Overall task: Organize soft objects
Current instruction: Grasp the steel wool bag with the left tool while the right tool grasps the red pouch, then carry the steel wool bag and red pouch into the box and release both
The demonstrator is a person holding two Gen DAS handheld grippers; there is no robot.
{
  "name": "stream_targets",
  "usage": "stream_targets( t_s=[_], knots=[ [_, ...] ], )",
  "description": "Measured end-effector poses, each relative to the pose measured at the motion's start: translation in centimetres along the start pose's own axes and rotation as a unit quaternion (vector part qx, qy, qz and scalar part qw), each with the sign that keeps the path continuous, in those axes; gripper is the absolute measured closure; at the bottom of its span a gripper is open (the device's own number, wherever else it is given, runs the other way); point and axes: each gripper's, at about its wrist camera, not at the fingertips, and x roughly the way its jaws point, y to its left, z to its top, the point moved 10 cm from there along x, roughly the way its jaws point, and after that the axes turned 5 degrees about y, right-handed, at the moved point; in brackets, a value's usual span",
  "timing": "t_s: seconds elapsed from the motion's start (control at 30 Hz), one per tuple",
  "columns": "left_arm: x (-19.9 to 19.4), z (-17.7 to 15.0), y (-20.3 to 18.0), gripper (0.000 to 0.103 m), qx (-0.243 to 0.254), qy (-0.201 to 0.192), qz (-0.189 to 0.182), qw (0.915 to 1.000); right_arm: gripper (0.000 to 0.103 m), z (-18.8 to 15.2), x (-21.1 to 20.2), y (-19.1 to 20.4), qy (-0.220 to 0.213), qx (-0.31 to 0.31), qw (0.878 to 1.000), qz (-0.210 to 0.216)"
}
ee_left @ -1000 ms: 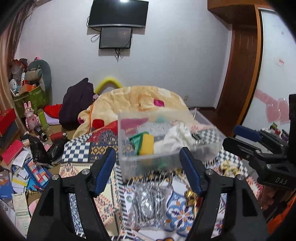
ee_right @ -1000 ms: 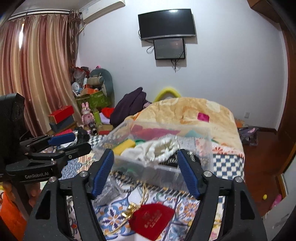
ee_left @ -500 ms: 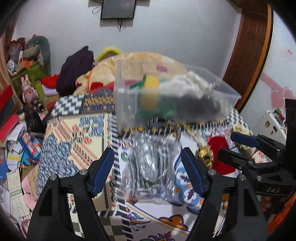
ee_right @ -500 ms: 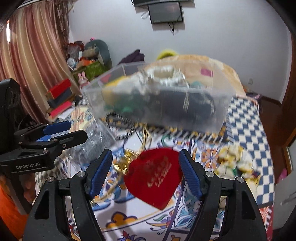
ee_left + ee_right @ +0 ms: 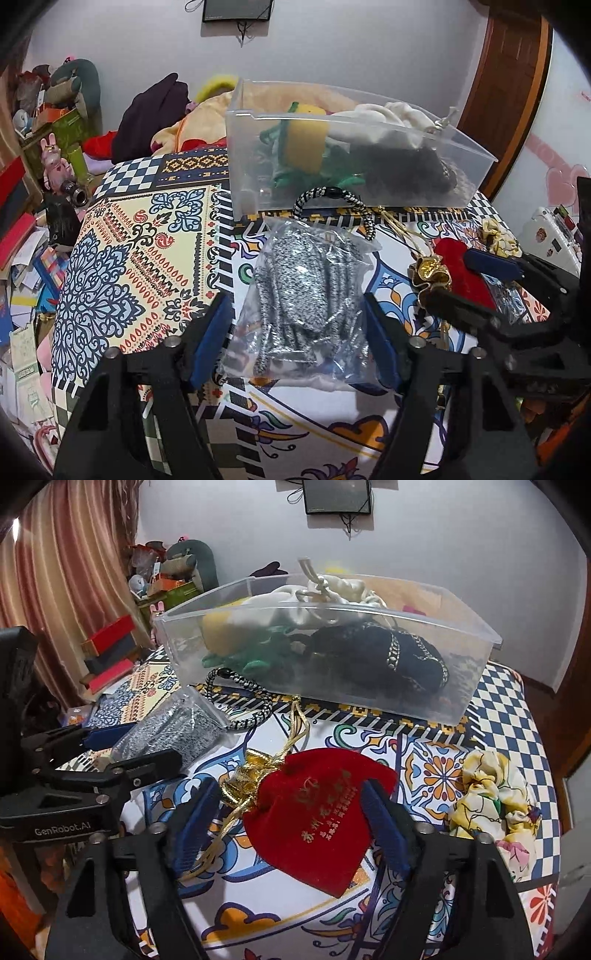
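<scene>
Your left gripper [image 5: 297, 330] is spread wide, and one clear bag [image 5: 306, 306] of grey-and-white cords lies between its blue pads on the cloth [image 5: 140, 258], not pinched. Your right gripper [image 5: 288, 821] is spread just as wide, and one red pouch [image 5: 317, 812] with a gold drawstring lies between its pads, also loose.

In the right view there is one clear bin [image 5: 476, 679] at 12 o'clock from the pouch, one striped cord loop [image 5: 240, 701] touching the bin's near wall at 11 o'clock, and one yellow floral scrunchie [image 5: 491, 797] at 3 o'clock, near the pouch but apart from it. Inside the bin you can count four things: one yellow sponge [image 5: 304, 144], one green knit piece [image 5: 240, 657], one white pouch [image 5: 332, 594] and one black pouch [image 5: 376, 657] with a gold chain.

The bin's frosted wall blurs the green piece, so it may be more than one item. From the left view your right gripper's upper finger covers part of the red pouch. The bag's near edge is cut off by the left gripper's pads, and glare makes the cords hard to count.
</scene>
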Motion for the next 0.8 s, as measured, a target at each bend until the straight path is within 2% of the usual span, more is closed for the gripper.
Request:
stream_targets(
  t_s=[0.1, 0.17, 0.33, 0.6, 0.8],
  knots=[
    [-0.3, -0.2, -0.4, 0.049, 0.004, -0.002, -0.007, 1.0000, 0.050, 0.2, -0.1, -0.2, -0.002, 0.001, 1.000, 0.005],
    [-0.4, -0.3, -0.6, 0.059, 0.009, -0.003, -0.009, 0.9999, 0.061, 0.2, -0.2, -0.1, -0.002, -0.004, 1.000, 0.010],
    [-1.0, -0.9, -1.5, 0.068, 0.022, -0.004, -0.008, 0.9997, 0.075, 0.2, -0.4, 0.3, -0.005, -0.011, 1.000, 0.013],
    [-3.6, 0.1, -1.3, 0.069, 0.019, -0.029, -0.008, 0.9994, 0.078, 0.8, -2.6, -0.5, -0.029, -0.005, 0.999, 0.014],
    [-6.3, 3.2, -1.7, 0.069, 0.032, -0.071, -0.009, 0.9969, 0.085, 2.0, -5.1, -1.1, -0.061, 0.000, 0.998, 0.010]
  ],
)
